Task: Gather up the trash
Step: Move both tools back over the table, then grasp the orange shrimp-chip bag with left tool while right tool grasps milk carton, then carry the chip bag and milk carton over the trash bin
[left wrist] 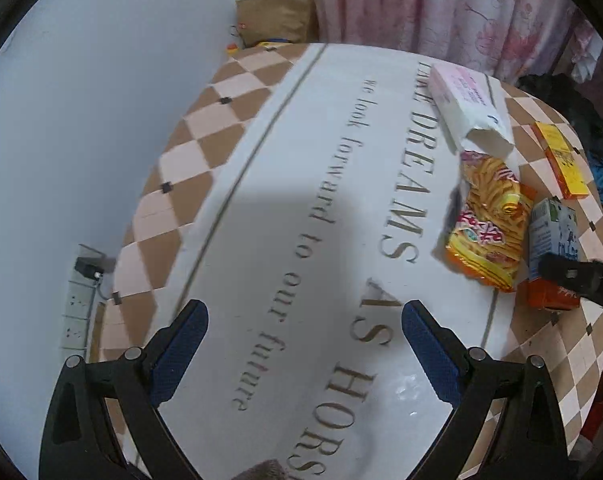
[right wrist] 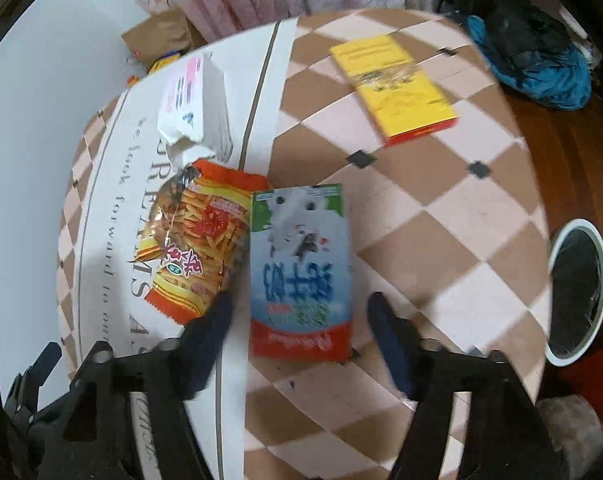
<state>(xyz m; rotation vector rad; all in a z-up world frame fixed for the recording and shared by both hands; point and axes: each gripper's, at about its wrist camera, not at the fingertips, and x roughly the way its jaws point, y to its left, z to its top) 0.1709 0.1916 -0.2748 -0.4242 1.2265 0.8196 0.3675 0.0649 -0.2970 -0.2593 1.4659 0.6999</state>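
Right gripper (right wrist: 299, 312): it points steeply down at the milk carton (right wrist: 299, 268). The jaws stand on each side of the carton's lower end, and a small gap shows on both sides. So the pads do not press yet; nothing is held.

Left gripper (left wrist: 304, 334): its blue pads are spread wide over bare tablecloth (left wrist: 261, 216), with nothing between them.

Trash on the table: the milk carton lies flat, just beside the snack bag (right wrist: 193, 240), and their edges seem to touch. Beyond them is the torn white packet (right wrist: 193, 100). The yellow box (right wrist: 393, 88) lies well apart, on the checked part of the cloth.

Bin (right wrist: 577, 292): white rim with a dark liner, below the table edge on the right side.

Risk, wrong catch: the left finger (right wrist: 209, 332) of the right gripper is very near the corner of the snack bag. If the jaws close here, I think they can pinch the bag together with the carton, or push it away.

Risk, weak hold: the grip is on the end of the carton only. An empty carton can crush or swing down when it is lifted.

Risk, cloth: a low closing can catch the tablecloth and drag the other pieces.

Risk, blur: the right view is smeared, so the aim can be less exact than it looks.
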